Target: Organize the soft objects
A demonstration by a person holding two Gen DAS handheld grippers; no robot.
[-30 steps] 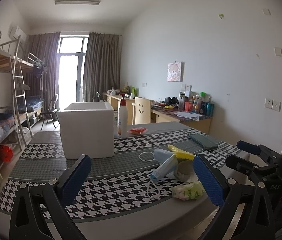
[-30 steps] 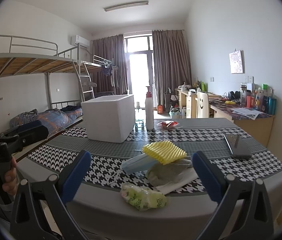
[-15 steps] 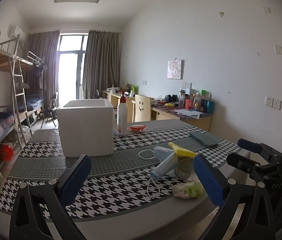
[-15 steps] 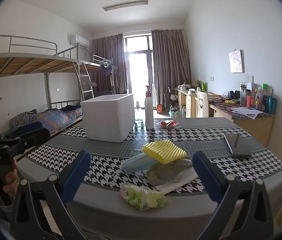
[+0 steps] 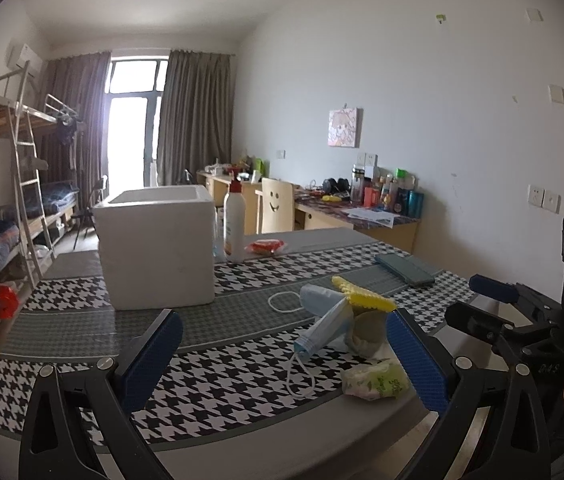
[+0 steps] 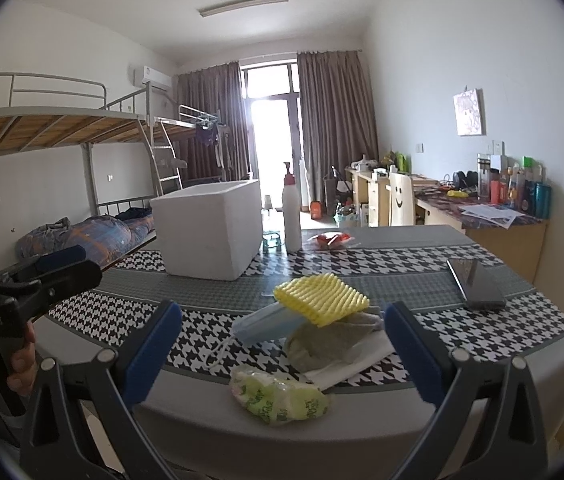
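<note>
While both grippers (image 6: 277, 354) gape, yellow sponge (image 6: 322, 298) atop mask (image 6: 267, 324), perhaps touching

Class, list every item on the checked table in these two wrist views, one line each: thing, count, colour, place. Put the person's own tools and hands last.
foam box: 1, white, far left of table, open top
pump bottle: 1, white with red top, right of the box
snack packet: 1, red-orange, beside the bottle
phone: 1, dark, right side of table
sponge: 1, yellow, top of near pile
face mask: 1, light blue, under the sponge
cloth: 1, grey-green, in the pile
tissue pack: 1, green-white, near table edge
left gripper: 1, black with blue pads, open, empty
right gripper: 1, same, open, empty
hand: 1, on the left gripper's handle
</note>
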